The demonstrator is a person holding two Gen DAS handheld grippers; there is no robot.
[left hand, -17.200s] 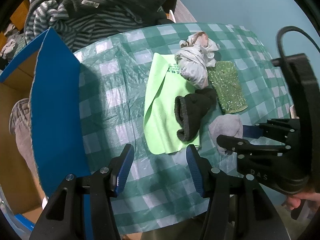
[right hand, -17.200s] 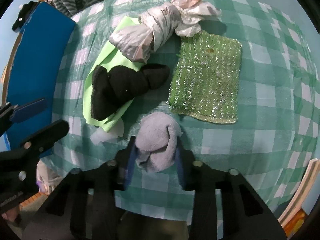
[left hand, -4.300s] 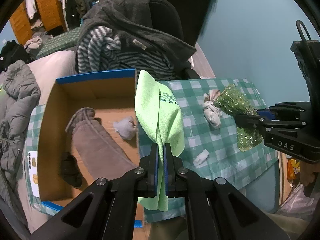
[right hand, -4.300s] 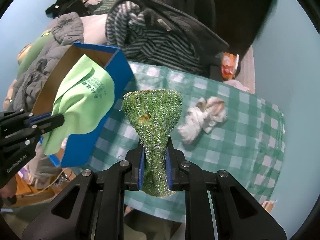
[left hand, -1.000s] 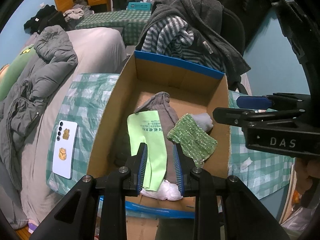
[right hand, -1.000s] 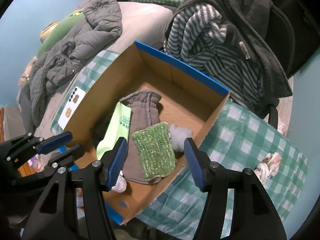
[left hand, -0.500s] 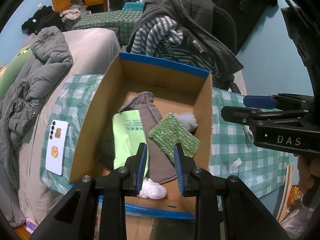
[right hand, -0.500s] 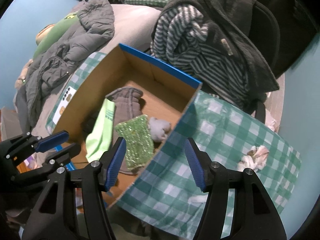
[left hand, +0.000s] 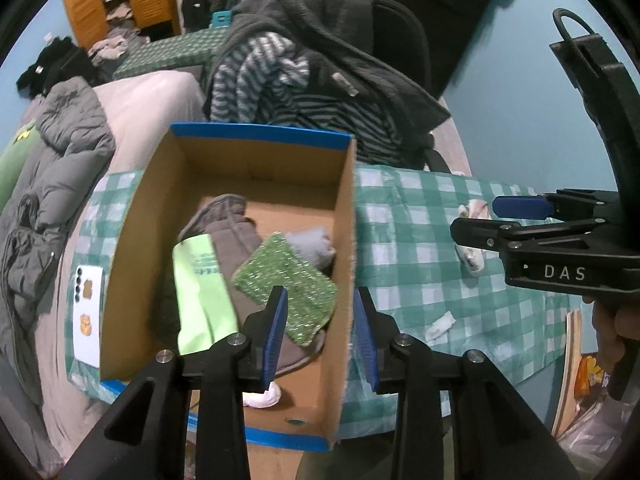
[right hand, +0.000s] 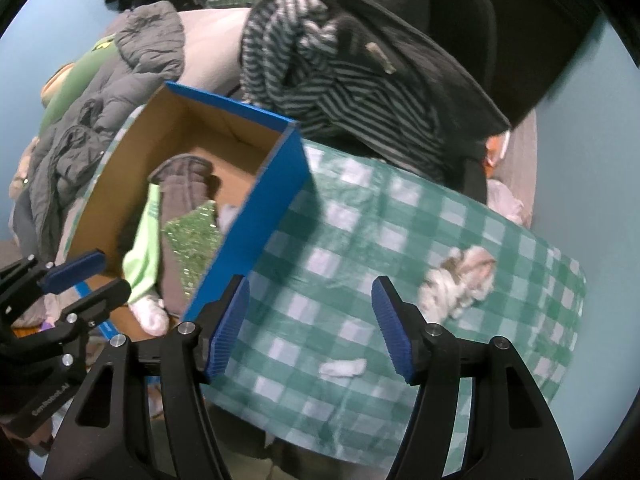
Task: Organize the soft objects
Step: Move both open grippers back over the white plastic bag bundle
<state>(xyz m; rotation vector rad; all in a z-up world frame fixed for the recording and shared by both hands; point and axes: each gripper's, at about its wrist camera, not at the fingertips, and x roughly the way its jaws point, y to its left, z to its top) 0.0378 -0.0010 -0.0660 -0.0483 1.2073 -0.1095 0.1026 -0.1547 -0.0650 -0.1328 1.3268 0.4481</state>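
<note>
A blue-edged cardboard box point(left hand: 256, 148) holds a lime cloth point(left hand: 200, 280), a sparkly green cloth point(left hand: 284, 280), a grey sock ball point(left hand: 312, 242) and a brown-grey garment point(left hand: 228, 224). The box also shows in the right wrist view point(right hand: 256, 216). A knotted white-grey rag point(right hand: 460, 280) lies on the green checked table point(right hand: 360, 248); it shows partly behind my right gripper in the left wrist view point(left hand: 474, 256). My left gripper point(left hand: 322, 336) is open and empty above the box's right wall. My right gripper point(right hand: 310, 324) is open and empty above the table, left of the rag.
A small white scrap point(right hand: 344, 366) lies on the table near its front. A chair piled with striped and dark clothes point(left hand: 320, 92) stands behind the box. A phone point(left hand: 88, 312) lies left of the box. Grey jackets point(left hand: 44, 184) lie on a bed at the left.
Both grippers have swung right, away from the box and toward the table. My left gripper has opened wider. The rag has come nearer in the right wrist view.
</note>
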